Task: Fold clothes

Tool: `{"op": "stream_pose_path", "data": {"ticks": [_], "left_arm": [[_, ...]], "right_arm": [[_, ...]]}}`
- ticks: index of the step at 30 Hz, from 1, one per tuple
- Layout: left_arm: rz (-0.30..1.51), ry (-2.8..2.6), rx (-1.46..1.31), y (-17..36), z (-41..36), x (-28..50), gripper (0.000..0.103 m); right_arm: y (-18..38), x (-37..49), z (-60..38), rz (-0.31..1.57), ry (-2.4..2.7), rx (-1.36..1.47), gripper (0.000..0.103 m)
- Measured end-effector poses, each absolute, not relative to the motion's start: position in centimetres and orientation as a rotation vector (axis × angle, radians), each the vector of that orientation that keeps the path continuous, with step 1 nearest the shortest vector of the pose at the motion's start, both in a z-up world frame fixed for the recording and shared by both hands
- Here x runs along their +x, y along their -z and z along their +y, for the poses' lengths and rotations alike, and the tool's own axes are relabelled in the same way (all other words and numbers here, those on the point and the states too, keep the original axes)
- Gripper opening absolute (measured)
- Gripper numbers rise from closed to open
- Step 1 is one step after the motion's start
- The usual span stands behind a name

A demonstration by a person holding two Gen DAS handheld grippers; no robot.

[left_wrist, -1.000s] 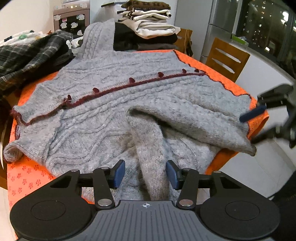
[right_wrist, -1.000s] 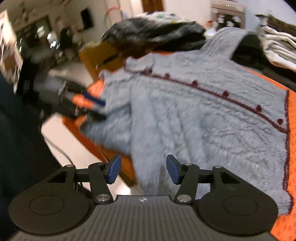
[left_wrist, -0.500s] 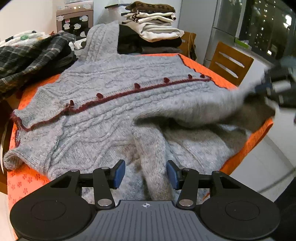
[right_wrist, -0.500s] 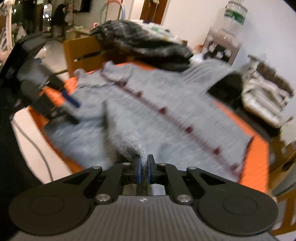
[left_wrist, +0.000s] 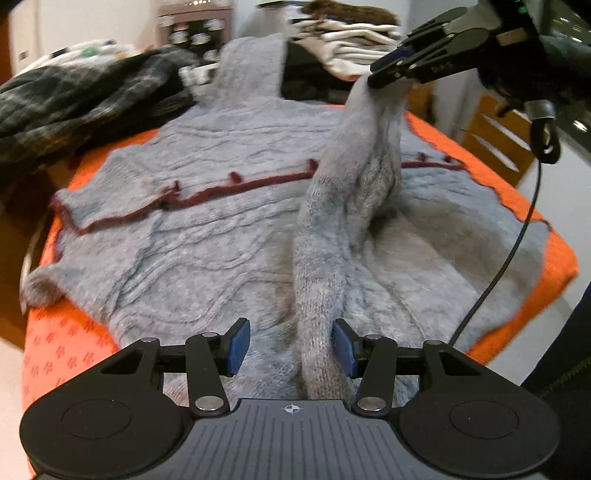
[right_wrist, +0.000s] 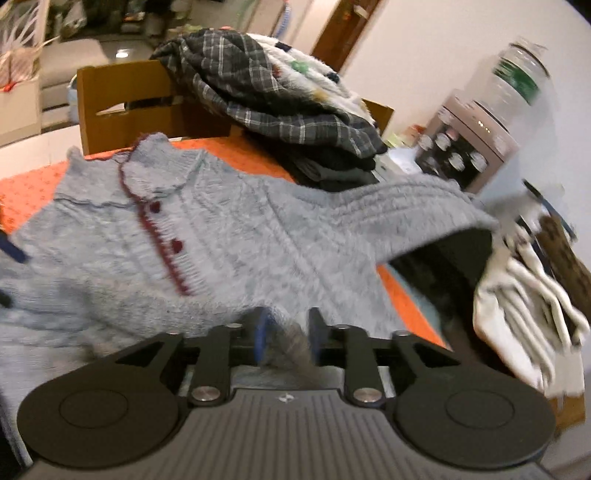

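Note:
A grey cable-knit cardigan (left_wrist: 207, 236) with dark red trim and buttons lies spread on the orange tablecloth (left_wrist: 66, 354). My left gripper (left_wrist: 291, 347) stands open low at the near edge, and one grey sleeve (left_wrist: 317, 295) runs between its fingers without being pinched. My right gripper (left_wrist: 391, 68) is shut on that sleeve's far end and holds it up above the button line. In the right wrist view the grey knit is bunched between the fingers of the right gripper (right_wrist: 287, 338), and the cardigan (right_wrist: 229, 240) stretches away beyond. The other sleeve (right_wrist: 417, 206) drapes over dark clothes.
A plaid clothes heap (left_wrist: 74, 99) sits at the back left, seen as the plaid heap (right_wrist: 266, 92) on a wooden chair (right_wrist: 122, 99). Folded clothes (left_wrist: 351, 33) are stacked at the back. Another chair (left_wrist: 495, 136) stands right. A black cable (left_wrist: 517, 229) hangs over the table's right side.
The right gripper shut on the sleeve end at the table's right edge, then lifted it up and back over the cardigan. The left gripper has stayed open astride the sleeve.

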State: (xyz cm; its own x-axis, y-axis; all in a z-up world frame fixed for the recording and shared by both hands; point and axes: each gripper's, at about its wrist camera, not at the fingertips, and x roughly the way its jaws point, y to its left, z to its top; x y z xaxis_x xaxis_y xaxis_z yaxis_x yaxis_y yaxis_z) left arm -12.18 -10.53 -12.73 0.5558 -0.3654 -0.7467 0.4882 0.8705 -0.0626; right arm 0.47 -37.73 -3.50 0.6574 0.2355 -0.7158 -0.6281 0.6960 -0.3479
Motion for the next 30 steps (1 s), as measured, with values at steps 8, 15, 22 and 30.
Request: {"op": "stream_pose_path", "data": {"ticks": [8, 15, 22, 30], "left_arm": [[0.764, 0.362, 0.070, 9.8, -13.4, -13.9, 0.051], [0.799, 0.420, 0.050, 10.4, -17.1, -13.4, 0.051], [0.886, 0.440, 0.027, 12.4, -18.8, -13.4, 0.051], [0.927, 0.385, 0.030, 14.6, -19.4, -13.9, 0.051]], "right_arm": [[4.7, 5.7, -42.9, 0.757, -0.624, -0.377, 0.045], [9.9, 8.0, -48.8, 0.921, -0.569, 0.008, 0.045], [16.3, 10.5, -52.4, 1.042, -0.498, 0.528, 0.047], [12.6, 13.5, -50.9, 0.930, -0.625, 0.541, 0.008]]}}
